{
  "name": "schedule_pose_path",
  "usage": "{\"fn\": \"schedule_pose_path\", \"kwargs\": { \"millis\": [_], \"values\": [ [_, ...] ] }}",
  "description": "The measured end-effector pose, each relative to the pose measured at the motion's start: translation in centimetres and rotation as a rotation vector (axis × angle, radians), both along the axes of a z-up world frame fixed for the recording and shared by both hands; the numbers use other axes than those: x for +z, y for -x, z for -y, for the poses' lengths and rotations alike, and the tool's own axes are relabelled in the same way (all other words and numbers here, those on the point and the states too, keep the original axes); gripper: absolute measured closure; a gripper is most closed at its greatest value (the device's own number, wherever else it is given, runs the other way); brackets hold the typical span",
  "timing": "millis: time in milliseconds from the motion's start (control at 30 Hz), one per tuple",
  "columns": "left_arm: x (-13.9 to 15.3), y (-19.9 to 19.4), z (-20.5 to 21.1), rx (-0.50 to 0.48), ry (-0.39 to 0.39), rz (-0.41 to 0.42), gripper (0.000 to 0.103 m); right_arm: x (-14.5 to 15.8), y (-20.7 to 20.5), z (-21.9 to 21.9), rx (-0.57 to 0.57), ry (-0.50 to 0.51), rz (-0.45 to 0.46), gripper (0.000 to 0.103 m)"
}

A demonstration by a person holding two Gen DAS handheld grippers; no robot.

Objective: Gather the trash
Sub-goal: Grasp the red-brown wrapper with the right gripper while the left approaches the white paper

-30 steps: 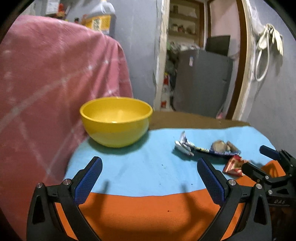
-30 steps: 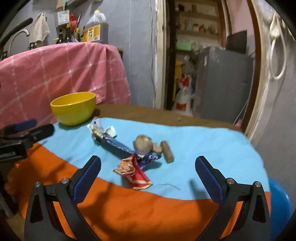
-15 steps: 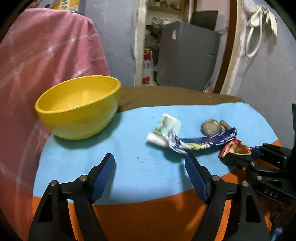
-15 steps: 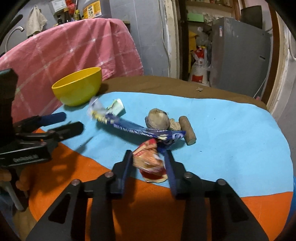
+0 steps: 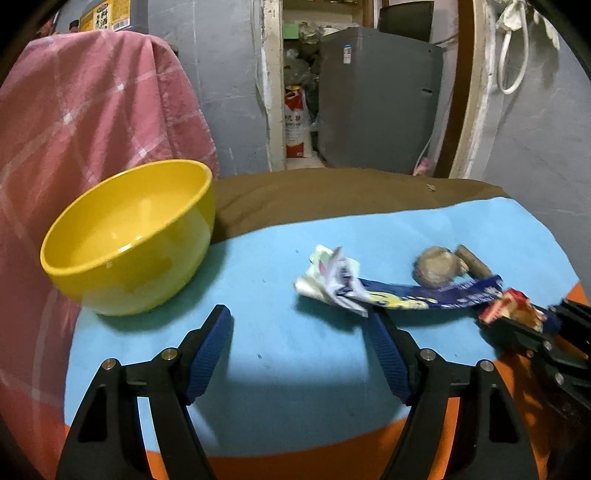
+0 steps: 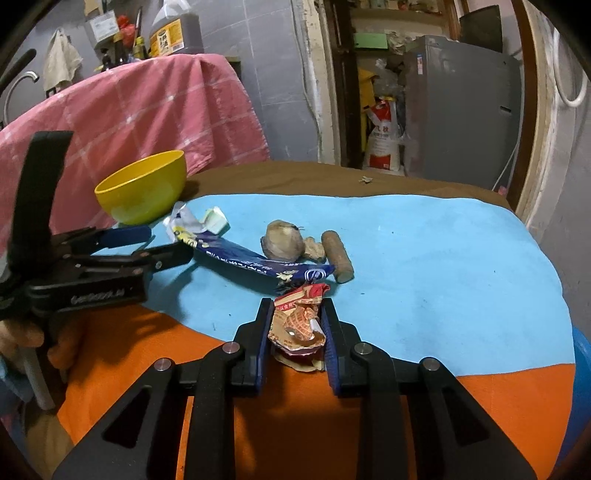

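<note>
Right gripper (image 6: 297, 325): jaws, just closing, clamp the red wrapper (image 6: 299, 323) at the table's near edge. Left gripper (image 5: 301, 350): jaws partly open, empty, near the blue wrapper (image 5: 424, 295); yellow bowl (image 5: 129, 240) far left.

A lived-in home kitchen or back room — a grey fridge (image 6: 458, 107) stands in the doorway beside a printed sack (image 6: 382, 142), and a big oil jug (image 6: 176, 31) and bottles crowd a shelf behind a pink checked cloth (image 6: 147, 110). A tap (image 6: 18, 86) curves at the left edge.
</note>
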State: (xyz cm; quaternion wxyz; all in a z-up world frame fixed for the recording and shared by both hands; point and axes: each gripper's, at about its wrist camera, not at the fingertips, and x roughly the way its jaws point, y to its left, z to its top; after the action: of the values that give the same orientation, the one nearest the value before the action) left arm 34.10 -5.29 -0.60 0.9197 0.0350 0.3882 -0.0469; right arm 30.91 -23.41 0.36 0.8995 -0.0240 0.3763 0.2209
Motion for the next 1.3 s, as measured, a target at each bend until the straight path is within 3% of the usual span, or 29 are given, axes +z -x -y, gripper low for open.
{"fn": "schedule_pose_path", "kwargs": {
  "millis": [400,733,933,1100,1200,1300],
  "values": [
    [-0.6,-0.9,1.1,-0.059,-0.052,-0.022,0.034,-0.1,0.0,-0.3,0.004,0.005,-0.002,0.080],
    [-0.8,-1.9,0.7,-0.037,-0.038,-0.053,0.053,-0.4,0.0,-0.5,0.010,0.011,-0.008,0.080],
    [-0.7,-1.8,0.4,-0.029,-0.022,-0.046,0.073,-0.4,0.0,-0.6,0.010,0.011,-0.008,0.080],
    [-0.5,-1.7,-0.7,-0.001,0.037,-0.040,0.094,-0.3,-0.1,-0.6,0.011,0.012,-0.009,0.080],
    [-0.3,-1.4,-1.7,0.024,0.093,-0.038,0.101,-0.3,0.0,-0.6,0.014,0.017,-0.009,0.080],
    [-0.1,-0.9,-2.2,0.045,0.127,-0.028,0.101,-0.3,0.2,-0.9,0.019,0.025,-0.005,0.081]
  ]
}}
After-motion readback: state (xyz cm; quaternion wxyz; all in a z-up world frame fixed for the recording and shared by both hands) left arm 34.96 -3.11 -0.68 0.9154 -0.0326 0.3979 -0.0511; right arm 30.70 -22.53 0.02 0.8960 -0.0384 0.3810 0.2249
